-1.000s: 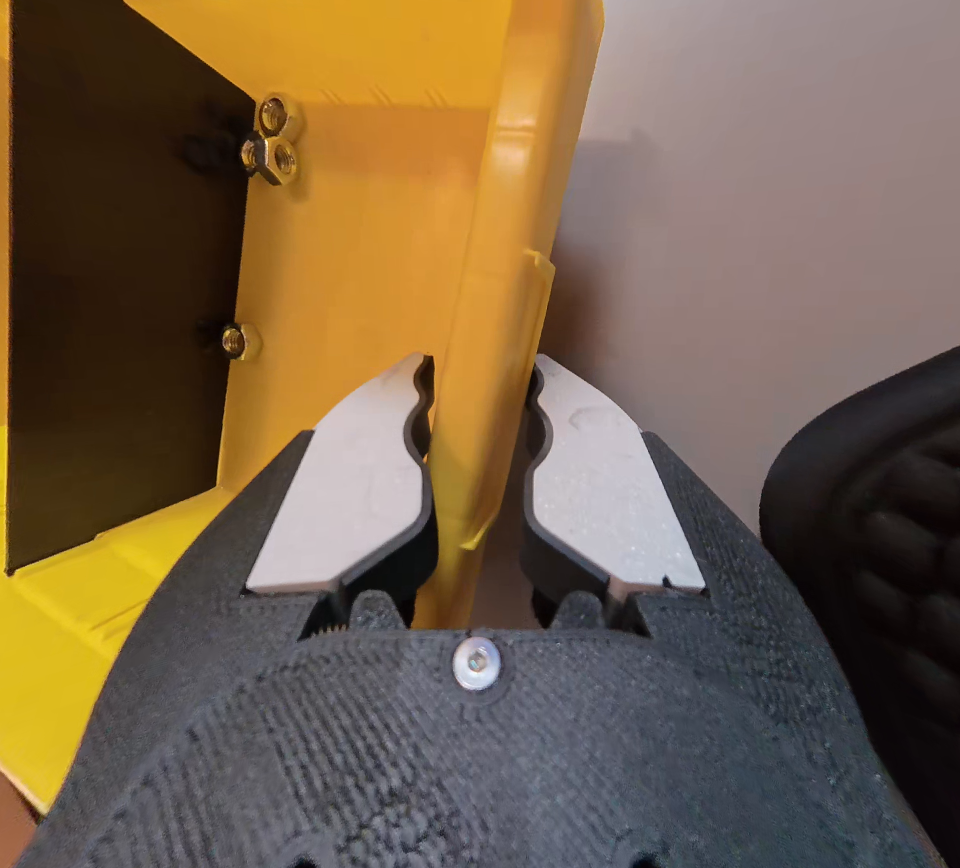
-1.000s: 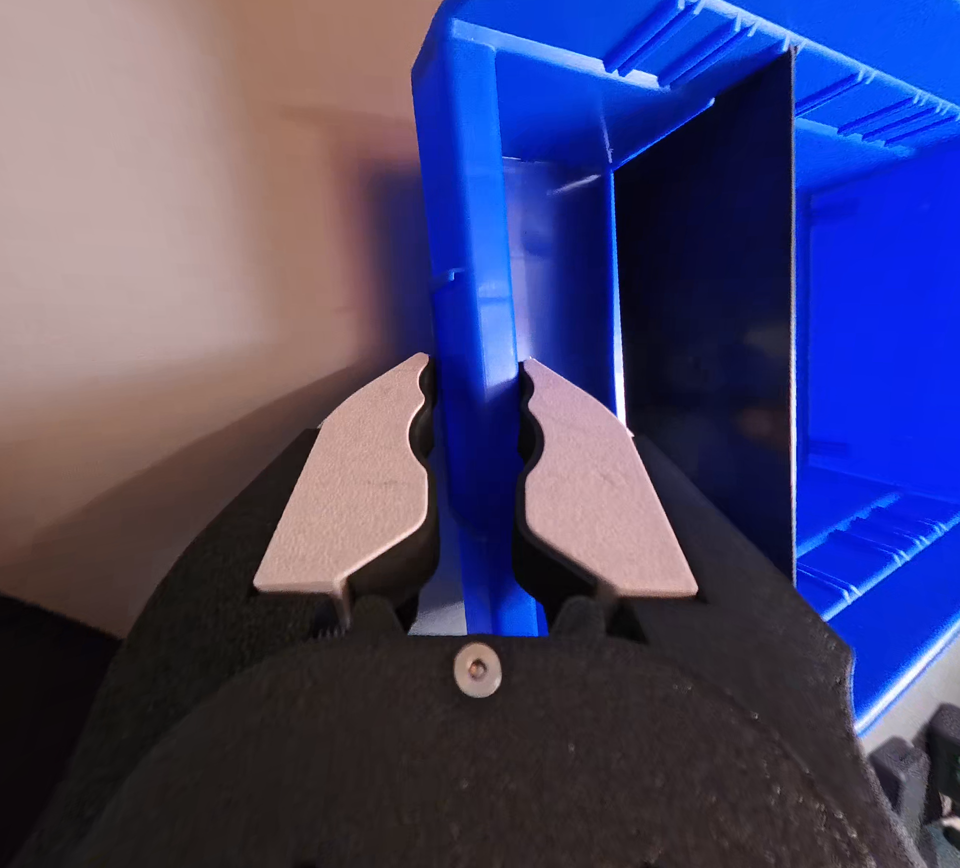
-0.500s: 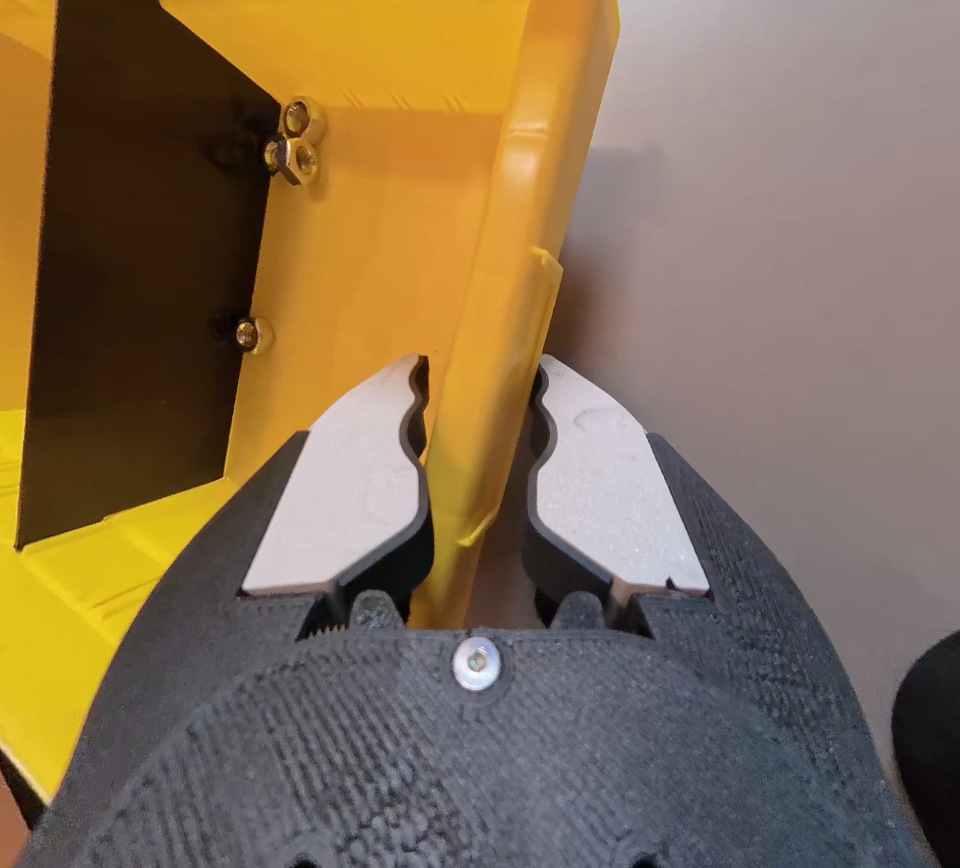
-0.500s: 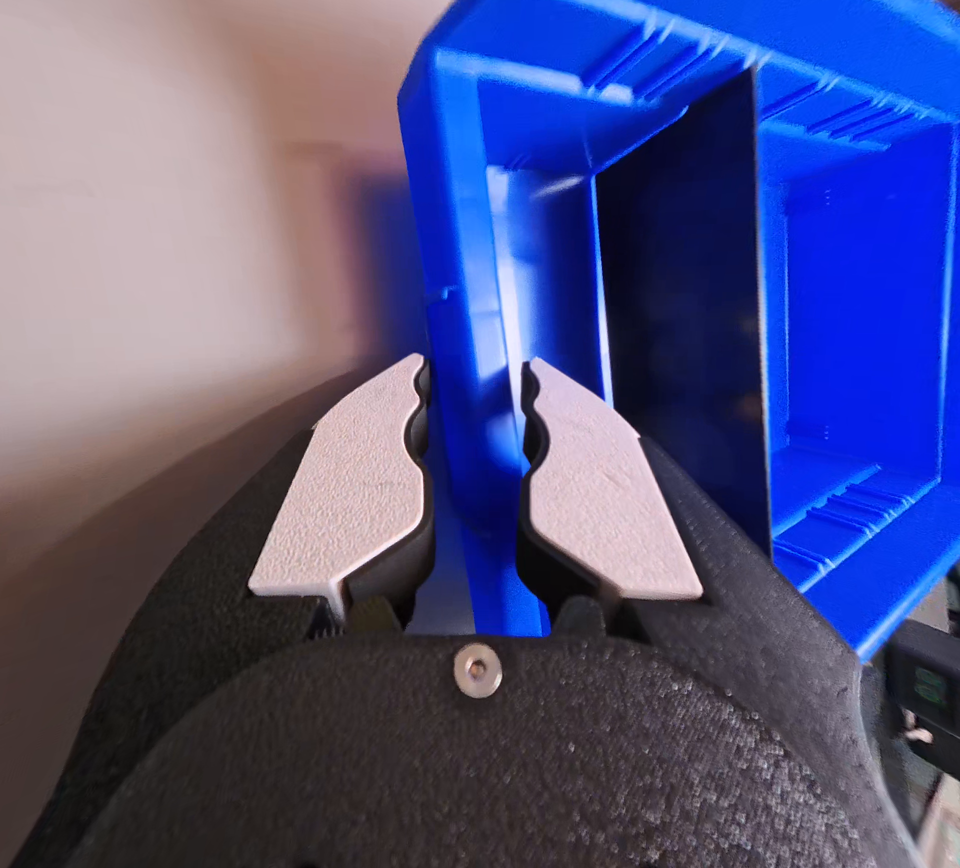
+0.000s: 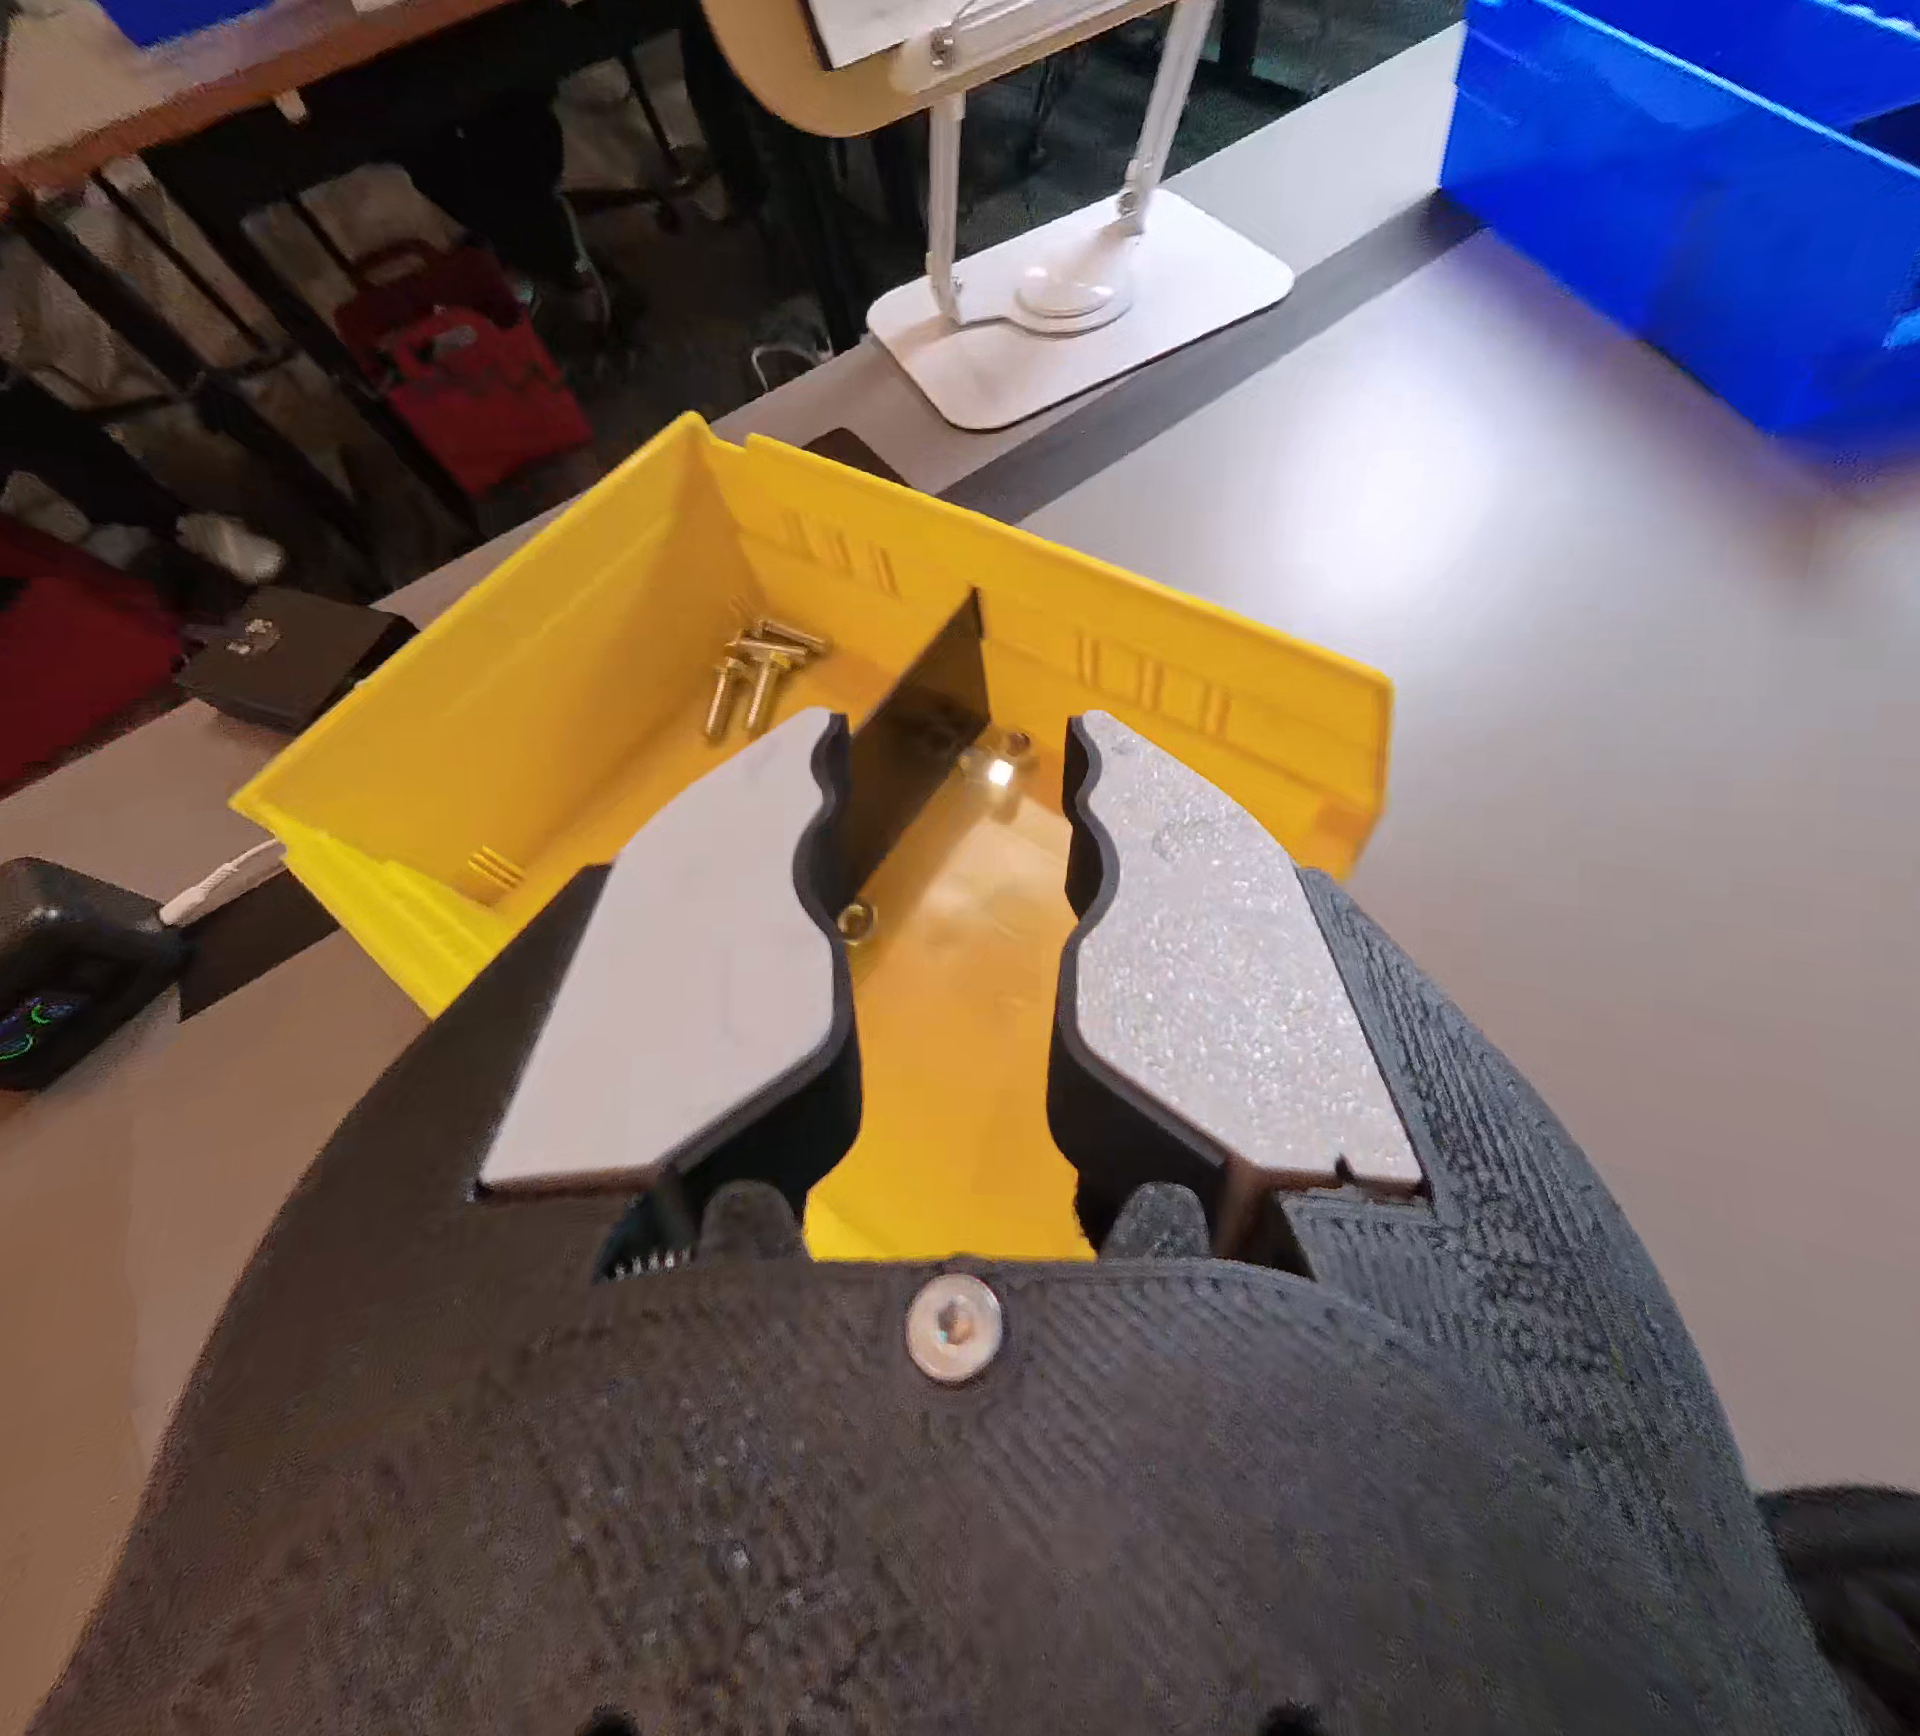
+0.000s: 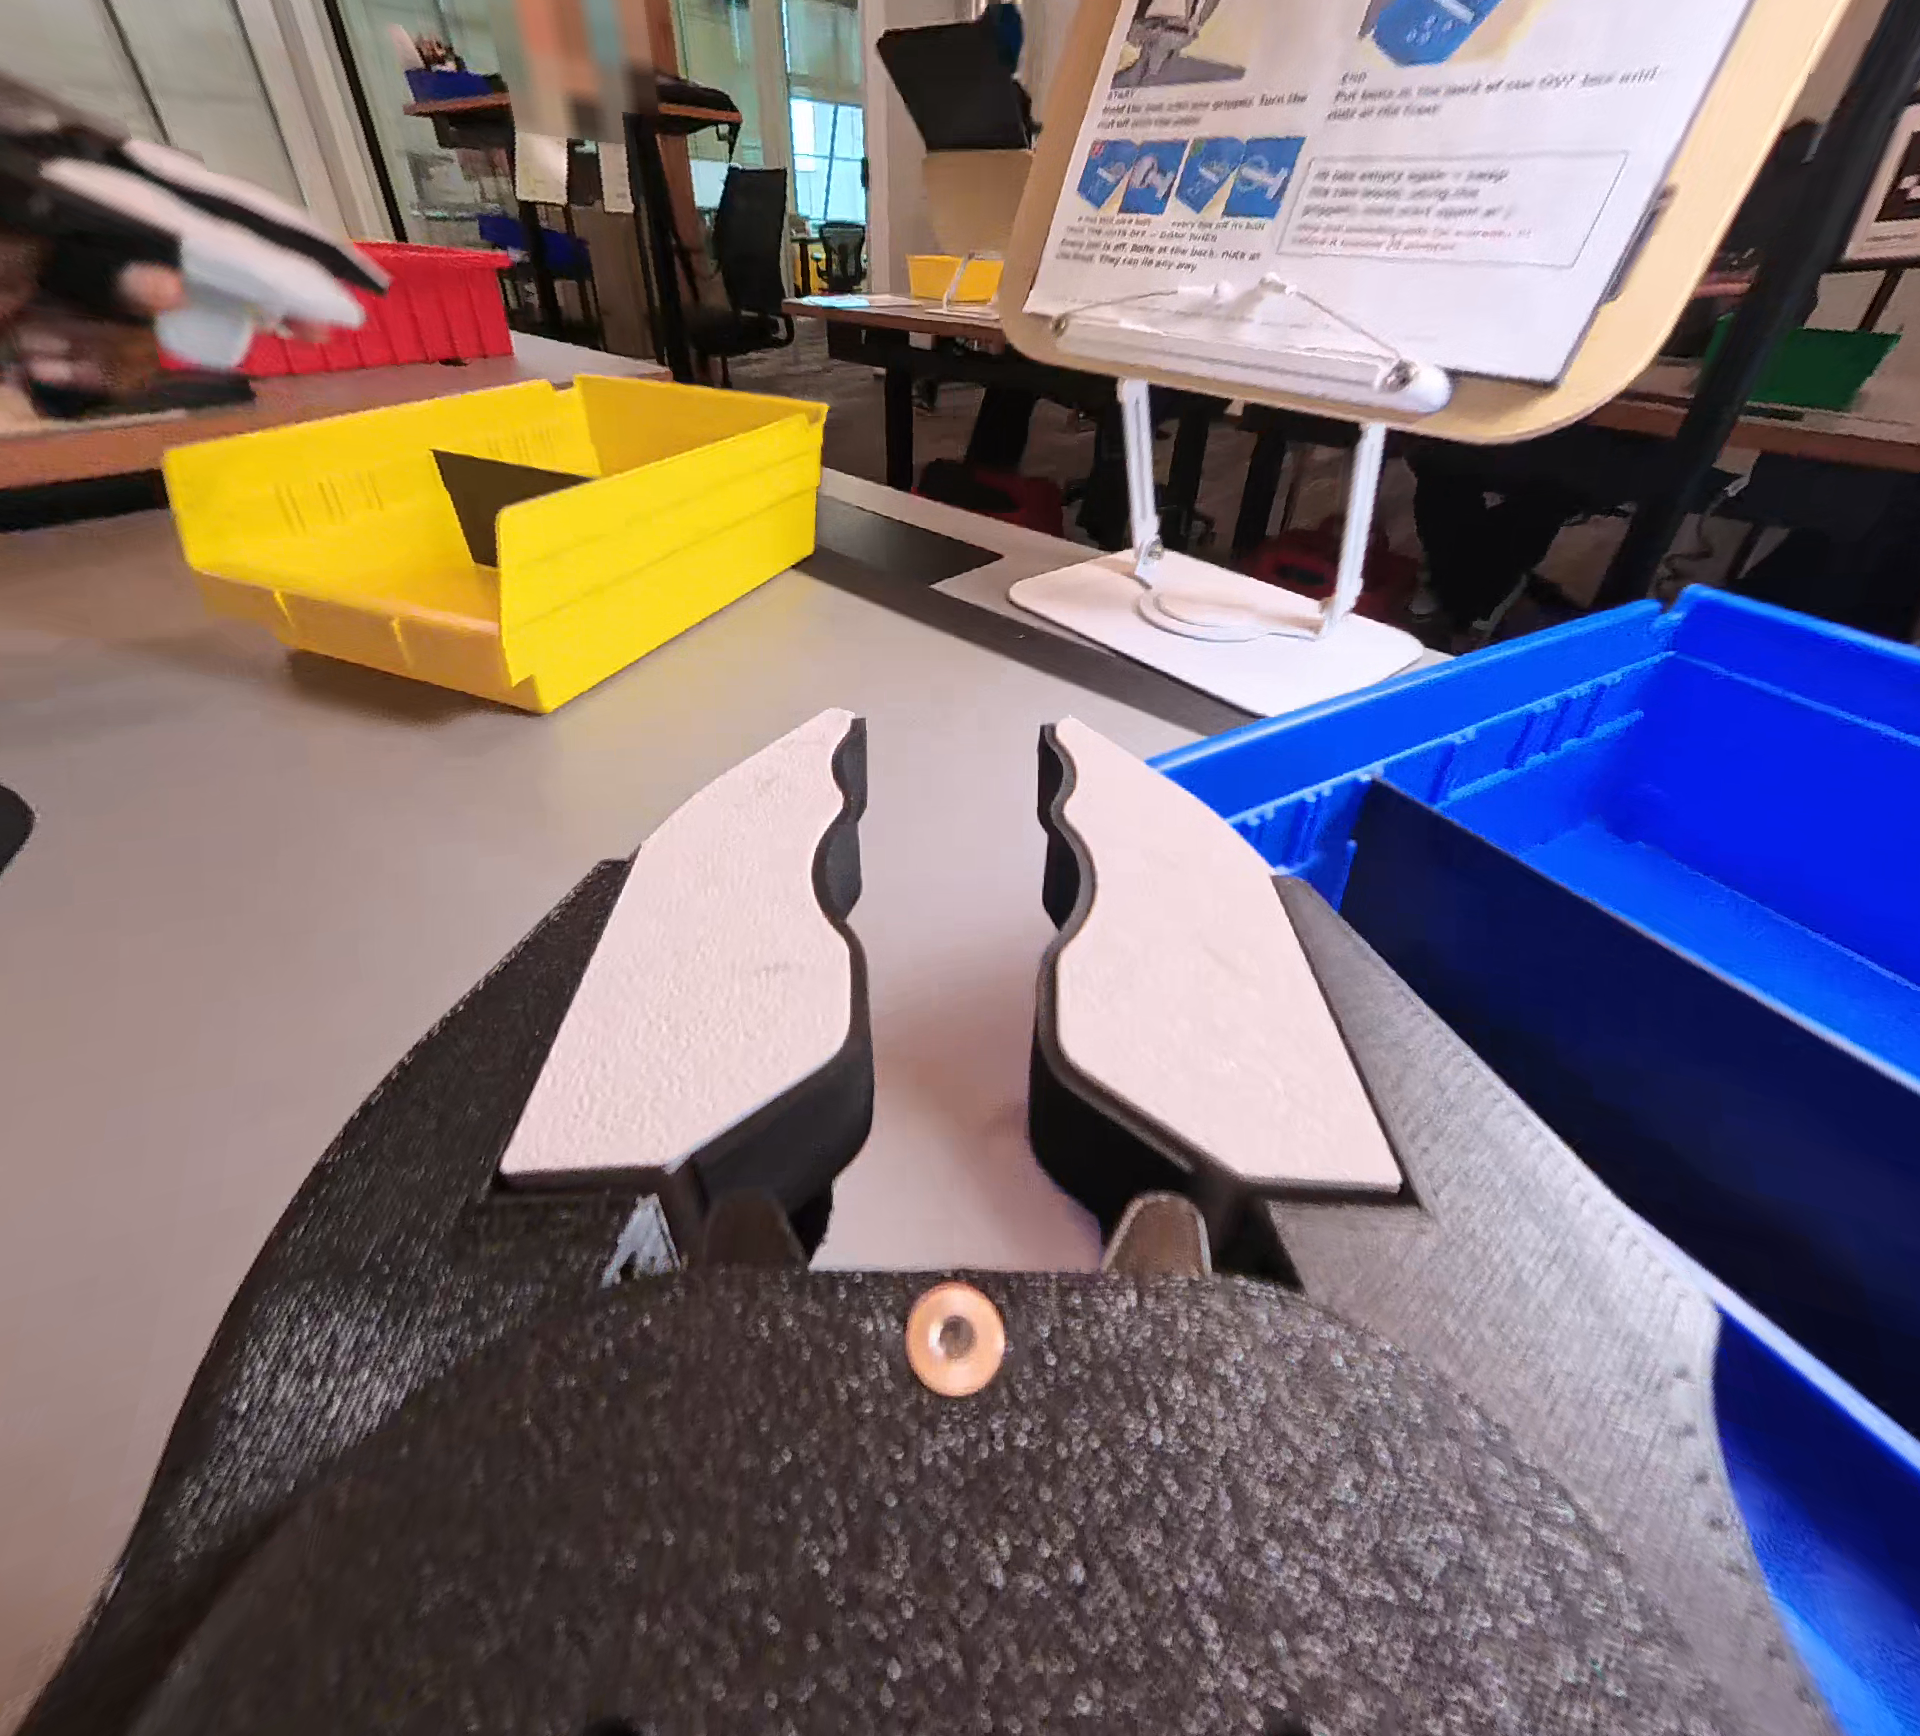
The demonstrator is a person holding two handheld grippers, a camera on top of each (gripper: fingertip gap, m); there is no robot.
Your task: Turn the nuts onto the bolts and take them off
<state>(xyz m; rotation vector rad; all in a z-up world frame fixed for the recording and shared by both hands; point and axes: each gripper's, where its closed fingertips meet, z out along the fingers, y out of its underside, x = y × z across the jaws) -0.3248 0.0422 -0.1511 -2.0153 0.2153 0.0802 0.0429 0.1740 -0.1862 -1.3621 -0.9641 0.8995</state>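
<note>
A yellow bin (image 5: 499, 720) stands flat on the grey table (image 5: 1455, 751). A black divider (image 5: 925, 730) splits it. Several brass bolts (image 5: 753, 678) lie in its far-left part. Brass nuts (image 5: 995, 761) lie right of the divider, one (image 5: 858, 919) close to my left finger. My left gripper (image 5: 951, 730) is open and empty above the bin. My right gripper (image 6: 951, 741) is open and empty over bare table, just left of the blue bin (image 6: 1455, 720). The yellow bin (image 6: 499, 523) and the left gripper (image 6: 239, 273) also show in the right wrist view.
A white stand with an instruction sheet (image 6: 1226, 616) is at the table's far edge between the bins, also in the left wrist view (image 5: 1081, 315). A black device with a cable (image 5: 62, 969) lies left of the yellow bin. Other tables and a red bin (image 6: 416, 315) are behind. There is about 40 cm between the tips of the two grippers.
Both grippers were shut on bin walls, left on the yellow bin, right on the blue one. Now both bins rest on the table and both grippers are open and pulled back.
</note>
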